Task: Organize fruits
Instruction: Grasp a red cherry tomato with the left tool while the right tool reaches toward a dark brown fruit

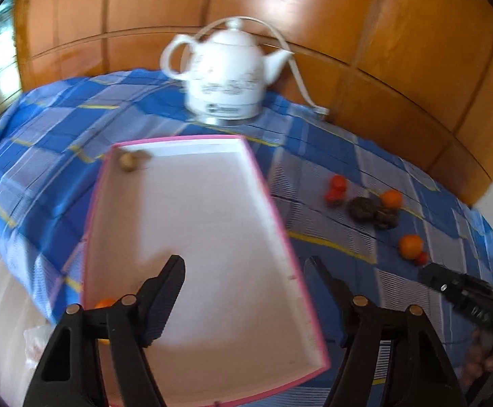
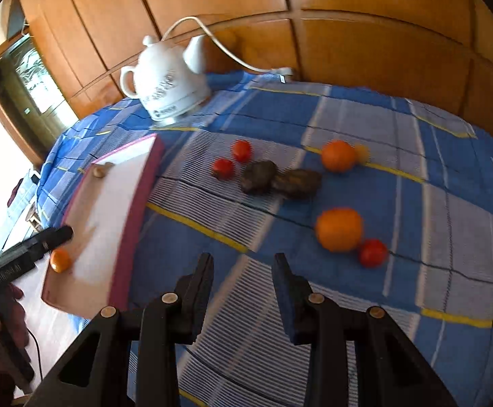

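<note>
A white tray with a pink rim (image 1: 212,220) lies on the blue checked cloth. A small orange fruit (image 1: 105,303) sits in its near left corner and a beige lump (image 1: 126,162) in its far left corner. My left gripper (image 1: 244,266) hangs open over the tray's near end, holding nothing. To the right on the cloth lie two oranges (image 2: 338,229) (image 2: 337,155), three red tomatoes (image 2: 372,252) (image 2: 223,168) (image 2: 242,150), two dark fruits (image 2: 258,176) (image 2: 297,183) and a small yellow fruit (image 2: 361,152). My right gripper (image 2: 243,261) is above bare cloth short of them, its jaws narrowly apart and empty.
A white electric kettle (image 1: 226,74) with its cord stands at the back of the table, behind the tray. Wooden panelling (image 2: 348,17) runs right behind the table. The cloth hangs over the table's left edge (image 1: 16,203). A person's hand (image 2: 2,322) holds the left gripper.
</note>
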Available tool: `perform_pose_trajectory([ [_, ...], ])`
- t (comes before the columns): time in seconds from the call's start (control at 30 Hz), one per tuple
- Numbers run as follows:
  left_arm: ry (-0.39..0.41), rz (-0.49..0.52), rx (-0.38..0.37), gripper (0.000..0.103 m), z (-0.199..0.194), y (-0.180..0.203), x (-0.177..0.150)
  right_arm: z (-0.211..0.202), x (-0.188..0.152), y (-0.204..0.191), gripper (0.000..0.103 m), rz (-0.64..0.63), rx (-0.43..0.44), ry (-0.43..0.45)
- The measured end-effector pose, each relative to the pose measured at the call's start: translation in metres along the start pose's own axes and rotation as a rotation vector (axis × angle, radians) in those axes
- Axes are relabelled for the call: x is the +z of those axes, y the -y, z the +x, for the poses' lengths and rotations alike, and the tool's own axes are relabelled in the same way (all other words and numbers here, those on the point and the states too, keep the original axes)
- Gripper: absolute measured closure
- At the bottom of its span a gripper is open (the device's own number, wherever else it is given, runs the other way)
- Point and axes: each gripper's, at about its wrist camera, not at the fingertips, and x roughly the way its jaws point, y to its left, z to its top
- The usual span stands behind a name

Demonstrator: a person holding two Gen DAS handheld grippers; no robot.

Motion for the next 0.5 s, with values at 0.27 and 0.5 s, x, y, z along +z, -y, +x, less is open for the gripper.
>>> perform_pose_trajectory([
  [0.27,-0.039,0.109,-0.059,0.029,0.037,0.051,0.035,-0.006,-0.03,0.019,0.067,-0.01,-0.072,-0.003],
  [0.5,-0.086,0.157,-0.087,0.037,0.089,0.083,0.064,-0.004,-0.04,0.034,0.067,-0.001,-0.115,-0.011],
])
